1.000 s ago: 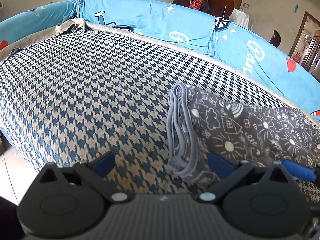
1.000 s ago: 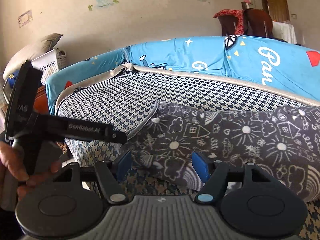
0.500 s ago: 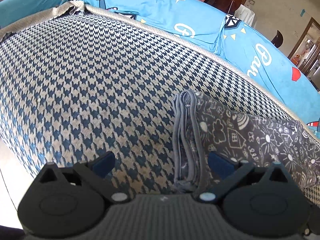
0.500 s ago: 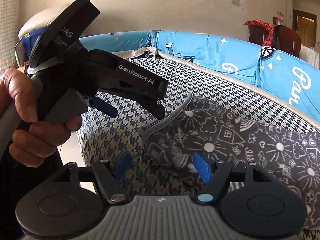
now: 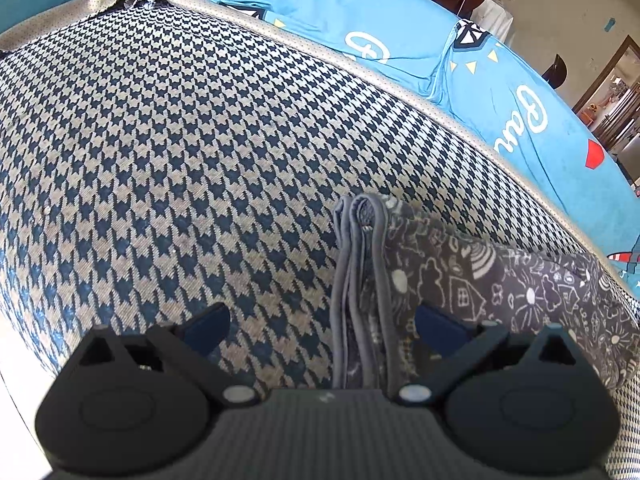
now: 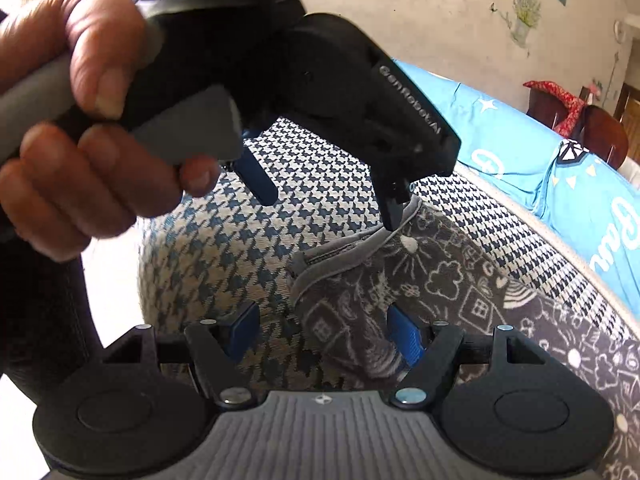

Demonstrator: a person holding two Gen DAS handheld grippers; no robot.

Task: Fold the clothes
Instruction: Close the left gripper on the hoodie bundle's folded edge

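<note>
Your left gripper (image 6: 332, 196) fills the upper left of the right wrist view, and its black body carries white lettering that reads roughly "GenRobot.AI", though it is turned and hard to make out. Your left hand (image 6: 80, 120) wraps its handle and trigger. On the blue sheet (image 5: 532, 108) behind the bed, white script letters show in both views, something like "Pau", cut off at the frame edge. The garment (image 5: 480, 280), grey with white doodles of houses and suns, lies folded on the houndstooth bed (image 5: 160, 140), at lower right in the left wrist view. Its stacked grey hem edges run down between the left fingers (image 5: 436, 324), closer to the right pad; those fingers are spread wide and grasp nothing. In the right wrist view, one dark tip of the left gripper comes down right at the garment's grey hem, though you cannot tell if it touches. Your right gripper (image 6: 322, 334) has its fingers released too, with the garment's near corner lying between the blue pads, nearer the right one. To the left of the garment the bed is open cloth out to its rounded edge, where bright floor (image 6: 116, 280) shows below.
</note>
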